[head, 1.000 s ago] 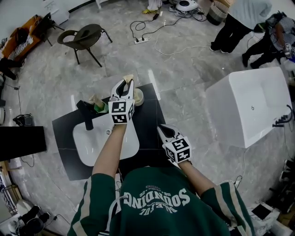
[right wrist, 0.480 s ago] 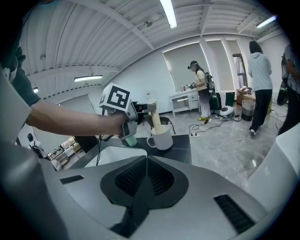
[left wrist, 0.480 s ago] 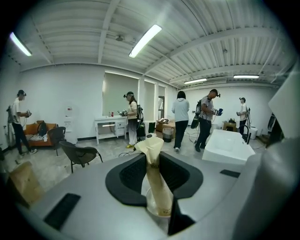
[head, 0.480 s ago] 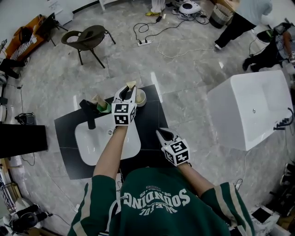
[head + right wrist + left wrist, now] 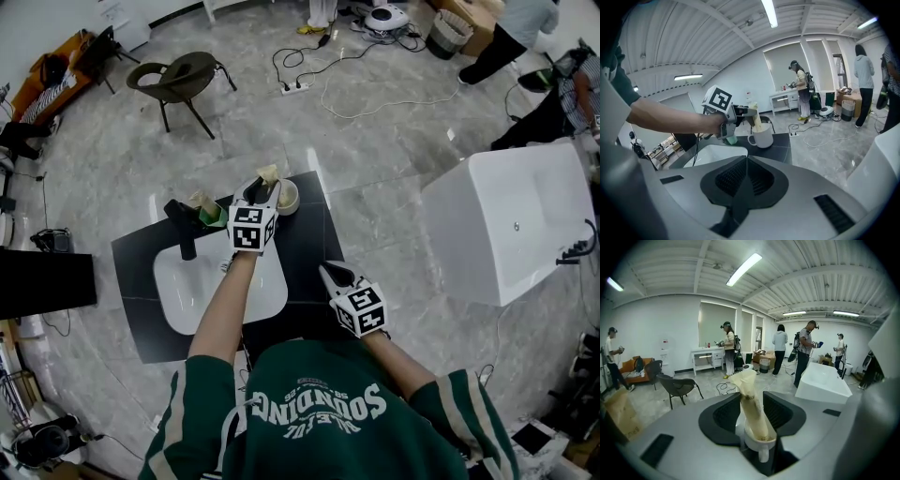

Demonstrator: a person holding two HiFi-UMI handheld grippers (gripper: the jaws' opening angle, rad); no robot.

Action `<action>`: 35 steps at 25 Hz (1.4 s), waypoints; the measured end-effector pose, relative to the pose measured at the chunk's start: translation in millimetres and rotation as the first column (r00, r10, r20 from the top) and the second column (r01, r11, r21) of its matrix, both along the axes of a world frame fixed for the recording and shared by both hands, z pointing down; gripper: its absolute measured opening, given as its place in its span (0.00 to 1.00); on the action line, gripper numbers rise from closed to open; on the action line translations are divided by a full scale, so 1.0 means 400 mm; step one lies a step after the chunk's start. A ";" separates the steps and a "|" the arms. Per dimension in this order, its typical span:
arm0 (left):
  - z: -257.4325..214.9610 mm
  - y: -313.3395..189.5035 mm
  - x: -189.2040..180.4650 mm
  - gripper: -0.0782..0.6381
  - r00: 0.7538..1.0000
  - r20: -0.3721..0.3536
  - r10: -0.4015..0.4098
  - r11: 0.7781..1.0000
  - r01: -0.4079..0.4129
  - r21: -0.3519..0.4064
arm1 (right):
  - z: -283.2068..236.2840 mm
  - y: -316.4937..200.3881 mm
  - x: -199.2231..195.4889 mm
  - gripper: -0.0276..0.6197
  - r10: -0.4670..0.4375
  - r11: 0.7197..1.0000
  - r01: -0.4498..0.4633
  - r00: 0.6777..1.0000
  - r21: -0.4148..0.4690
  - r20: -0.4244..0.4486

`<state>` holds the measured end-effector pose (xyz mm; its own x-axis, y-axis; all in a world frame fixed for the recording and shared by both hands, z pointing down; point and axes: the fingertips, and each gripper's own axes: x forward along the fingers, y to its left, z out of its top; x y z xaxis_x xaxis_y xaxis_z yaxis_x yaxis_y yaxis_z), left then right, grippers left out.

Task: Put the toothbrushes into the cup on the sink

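Grey left gripper (image 5: 751, 403) with black pads, jaws opening. Paper-wrapped toothbrush (image 5: 747, 386) stands between them with a gap on each side, pads not pressing. The toothbrush leans a bit, lower end down inside the white cup (image 5: 759, 445). From the head view the left gripper (image 5: 265, 185) reaches out over the sink and the cup (image 5: 289, 198) sits on the black counter (image 5: 305, 246) at its far right corner, just beside the white basin (image 5: 192, 295). Right gripper (image 5: 746, 158) is clenched tight, nothing in it. It is held low at the near right edge of the counter, well apart from the cup (image 5: 762, 136). Black tap (image 5: 178, 228) is at the far end of the basin, with a green pot (image 5: 208, 217) just beside it holding something cream, can't tell what. Further out: dark chair (image 5: 176, 77), white bathtub (image 5: 511, 220), cables on the grey floor, several people standing around the room
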<state>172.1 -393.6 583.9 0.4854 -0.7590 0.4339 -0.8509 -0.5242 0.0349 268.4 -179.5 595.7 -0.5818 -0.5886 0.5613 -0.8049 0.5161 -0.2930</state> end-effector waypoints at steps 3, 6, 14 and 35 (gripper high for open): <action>0.008 0.012 -0.006 0.35 1.000 -0.003 0.000 1.000 0.000 -0.021 | -0.011 0.000 -0.013 0.11 -0.003 1.000 0.003 1.000 0.002 0.007; 0.017 0.034 -0.019 0.35 1.000 -0.023 -0.016 0.999 0.015 -0.034 | -0.010 0.004 -0.026 0.11 -0.009 1.000 0.009 1.000 0.005 0.000; 0.005 0.106 -0.056 0.36 0.999 -0.041 0.003 1.000 -0.004 -0.027 | -0.023 -0.001 -0.085 0.11 -0.014 1.000 0.015 1.000 0.027 -0.021; -0.037 0.409 -0.419 0.12 0.998 -0.054 0.016 1.000 -0.016 0.003 | -0.082 0.045 -0.455 0.11 -0.044 0.993 0.046 0.999 0.104 -0.019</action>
